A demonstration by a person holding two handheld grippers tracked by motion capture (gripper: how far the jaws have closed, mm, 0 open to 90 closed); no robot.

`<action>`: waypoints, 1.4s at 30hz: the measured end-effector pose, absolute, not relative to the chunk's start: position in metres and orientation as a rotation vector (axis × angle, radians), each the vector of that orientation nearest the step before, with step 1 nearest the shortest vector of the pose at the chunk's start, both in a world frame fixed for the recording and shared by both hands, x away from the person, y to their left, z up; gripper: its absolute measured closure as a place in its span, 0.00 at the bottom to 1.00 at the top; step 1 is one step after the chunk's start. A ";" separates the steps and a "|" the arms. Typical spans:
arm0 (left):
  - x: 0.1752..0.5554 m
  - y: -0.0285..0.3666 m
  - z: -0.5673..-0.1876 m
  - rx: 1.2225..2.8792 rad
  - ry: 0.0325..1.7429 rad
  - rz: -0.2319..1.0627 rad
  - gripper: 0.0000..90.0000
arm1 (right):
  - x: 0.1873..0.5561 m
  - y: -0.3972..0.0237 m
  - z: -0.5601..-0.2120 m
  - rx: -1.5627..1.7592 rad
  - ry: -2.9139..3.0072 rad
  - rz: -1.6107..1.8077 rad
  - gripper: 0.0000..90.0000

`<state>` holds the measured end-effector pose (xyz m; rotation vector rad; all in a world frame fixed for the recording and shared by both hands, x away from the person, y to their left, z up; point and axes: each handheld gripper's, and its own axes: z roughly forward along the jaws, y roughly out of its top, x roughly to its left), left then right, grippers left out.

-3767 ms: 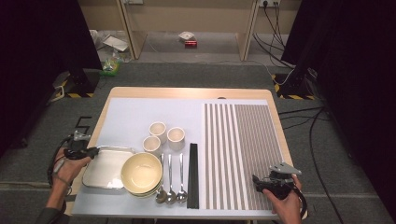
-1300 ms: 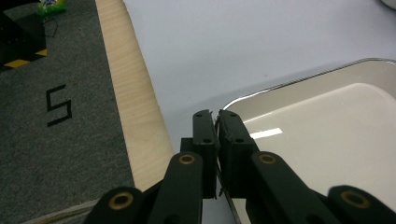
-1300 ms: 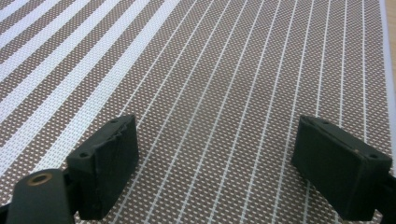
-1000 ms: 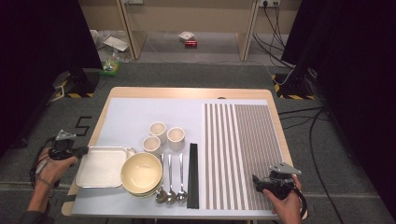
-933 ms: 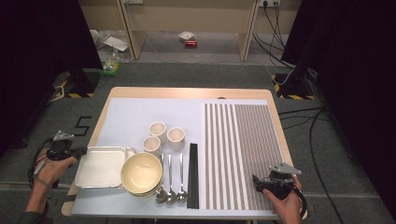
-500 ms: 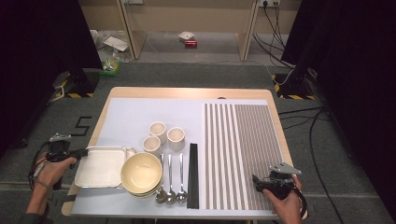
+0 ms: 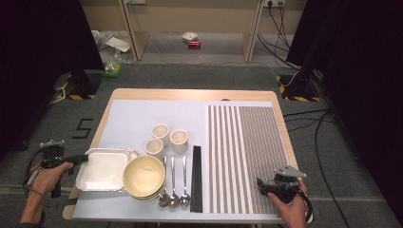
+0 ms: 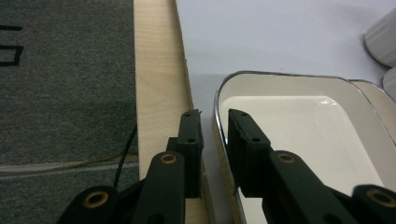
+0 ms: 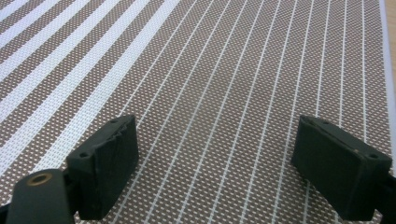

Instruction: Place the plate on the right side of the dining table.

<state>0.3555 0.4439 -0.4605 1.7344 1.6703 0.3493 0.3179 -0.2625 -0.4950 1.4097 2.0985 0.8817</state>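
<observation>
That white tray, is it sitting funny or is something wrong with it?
A bit. The white tray sticks out past the mat's left edge onto the wooden table rim. The left gripper, its jaws just opening, straddles the tray's rim. The bowl overlaps its right corner. Nothing spilled or broken.

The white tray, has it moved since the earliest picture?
Yes. The white tray has slid left, closer to the table at its left edge.

A single mark can be read: a black figure "5" (image 7: pixel 83 128) on the grey floor, left of the tabletop (image 7: pixel 142 95) in the high view. The left gripper view catches part of the same black figure (image 8: pixel 10 42) at its upper left edge.
</observation>
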 end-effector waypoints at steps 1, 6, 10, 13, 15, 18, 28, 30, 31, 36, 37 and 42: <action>0.356 0.443 -0.462 1.720 1.677 0.338 0.84 | 0.318 -0.262 -0.495 1.410 2.098 0.882 0.17; 0.356 0.440 -0.463 1.691 1.676 0.347 0.93 | 0.318 -0.263 -0.495 1.409 2.098 0.882 0.17; 0.359 0.438 -0.464 1.630 1.691 0.376 0.97 | 0.318 -0.263 -0.495 1.410 2.098 0.882 0.16; 0.361 0.435 -0.461 1.633 1.672 0.357 0.98 | 0.318 -0.263 -0.495 1.409 2.098 0.882 0.16; 0.362 0.433 -0.459 1.638 1.662 0.353 0.98 | 0.318 -0.263 -0.495 1.409 2.098 0.882 0.16; 0.363 0.434 -0.455 1.651 1.652 0.375 0.98 | 0.318 -0.262 -0.495 1.410 2.098 0.883 0.17; 0.361 0.441 -0.424 1.578 1.628 0.404 0.98 | 0.318 -0.263 -0.495 1.412 2.098 0.879 0.16; 0.361 0.441 -0.416 1.578 1.622 0.403 0.98 | 0.318 -0.263 -0.495 1.412 2.098 0.879 0.16; 0.361 0.441 -0.413 1.582 1.619 0.409 0.98 | 0.318 -0.263 -0.495 1.411 2.098 0.878 0.16; 0.363 0.436 -0.396 1.588 1.591 0.419 0.98 | 0.318 -0.263 -0.495 1.412 2.098 0.879 0.16; 0.363 0.434 -0.392 1.589 1.585 0.418 0.98 | 0.318 -0.263 -0.495 1.412 2.098 0.879 0.16; 0.365 0.425 -0.373 1.596 1.547 0.437 0.98 | 0.318 -0.263 -0.495 1.412 2.098 0.879 0.16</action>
